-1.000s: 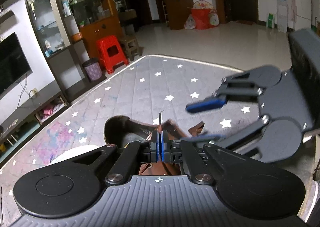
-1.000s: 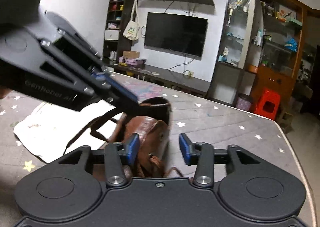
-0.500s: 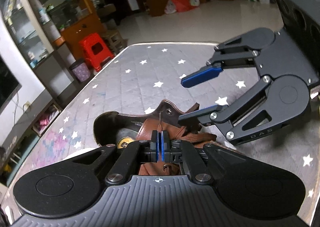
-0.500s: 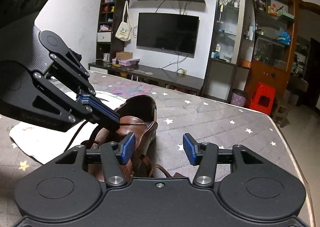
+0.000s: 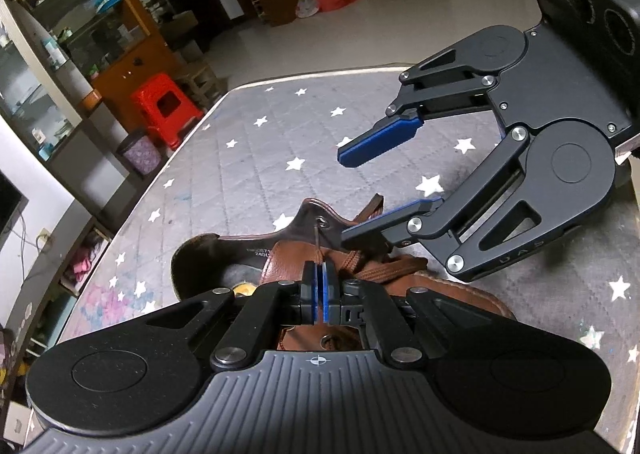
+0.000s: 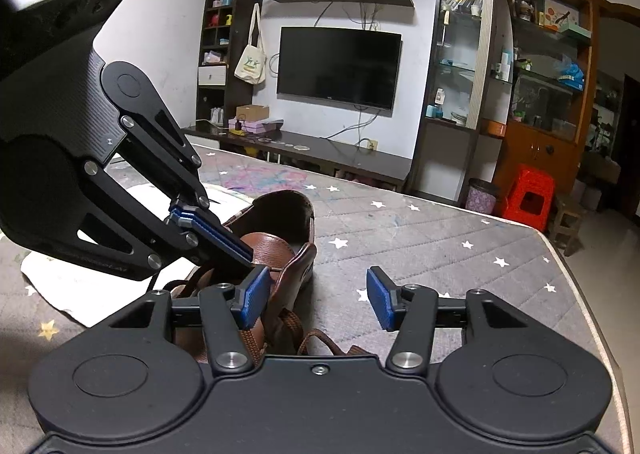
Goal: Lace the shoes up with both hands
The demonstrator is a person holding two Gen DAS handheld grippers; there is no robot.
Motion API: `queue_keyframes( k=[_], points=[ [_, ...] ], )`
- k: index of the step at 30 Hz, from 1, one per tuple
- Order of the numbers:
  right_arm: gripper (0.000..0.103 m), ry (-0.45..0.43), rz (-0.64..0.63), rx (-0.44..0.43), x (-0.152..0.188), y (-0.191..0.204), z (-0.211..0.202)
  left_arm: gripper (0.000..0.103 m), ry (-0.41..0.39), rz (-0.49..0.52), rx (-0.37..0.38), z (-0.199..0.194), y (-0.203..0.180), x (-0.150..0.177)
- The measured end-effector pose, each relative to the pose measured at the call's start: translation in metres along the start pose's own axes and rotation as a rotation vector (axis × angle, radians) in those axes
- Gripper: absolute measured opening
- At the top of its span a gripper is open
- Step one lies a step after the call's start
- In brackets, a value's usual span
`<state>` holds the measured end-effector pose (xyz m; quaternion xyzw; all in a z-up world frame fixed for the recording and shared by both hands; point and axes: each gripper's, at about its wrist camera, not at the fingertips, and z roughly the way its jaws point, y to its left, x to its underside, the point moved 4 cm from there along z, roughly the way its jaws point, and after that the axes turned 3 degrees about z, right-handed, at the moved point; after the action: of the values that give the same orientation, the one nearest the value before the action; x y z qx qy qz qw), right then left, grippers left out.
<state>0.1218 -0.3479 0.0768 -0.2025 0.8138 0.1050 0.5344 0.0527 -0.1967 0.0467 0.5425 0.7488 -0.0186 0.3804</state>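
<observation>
A brown leather shoe (image 5: 280,254) lies on the star-patterned mat (image 5: 248,158), with brown laces (image 5: 384,268) loose over its tongue. My left gripper (image 5: 319,274) is shut on the tip of a lace; the thin end runs up to an eyelet (image 5: 321,220) on the shoe's flap. My right gripper (image 6: 316,300) is open, its left pad beside the shoe's right flap (image 6: 296,266). It shows in the left wrist view (image 5: 344,194) with one finger low at the eyelet. The left gripper's shut fingers (image 6: 224,234) reach over the shoe (image 6: 272,250).
A white cloth (image 6: 80,286) lies on the mat left of the shoe. The mat's edge (image 6: 560,254) runs along the right. Beyond are a TV stand (image 6: 320,150), cabinets, a red stool (image 6: 528,194) and a small bin (image 6: 480,194).
My left gripper has lowered and tilted toward the shoe, still holding the lace tip. The right gripper has come closer, its lower finger now near the eyelet.
</observation>
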Motion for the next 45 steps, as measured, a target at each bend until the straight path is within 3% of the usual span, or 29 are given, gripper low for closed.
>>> queue_keyframes(
  k=[23,36,45],
  points=[
    [0.056,-0.005,0.000,-0.013,0.002,-0.001,-0.002,0.003,-0.004,0.123,0.035,0.001,-0.003,-0.007],
    [0.056,-0.006,-0.007,-0.023,0.002,-0.002,-0.003,0.003,-0.009,0.141,0.029,0.008,0.000,-0.012],
    [0.056,0.014,-0.112,-0.081,-0.006,0.003,-0.003,0.003,-0.027,0.121,0.003,0.018,0.004,-0.014]
  ],
)
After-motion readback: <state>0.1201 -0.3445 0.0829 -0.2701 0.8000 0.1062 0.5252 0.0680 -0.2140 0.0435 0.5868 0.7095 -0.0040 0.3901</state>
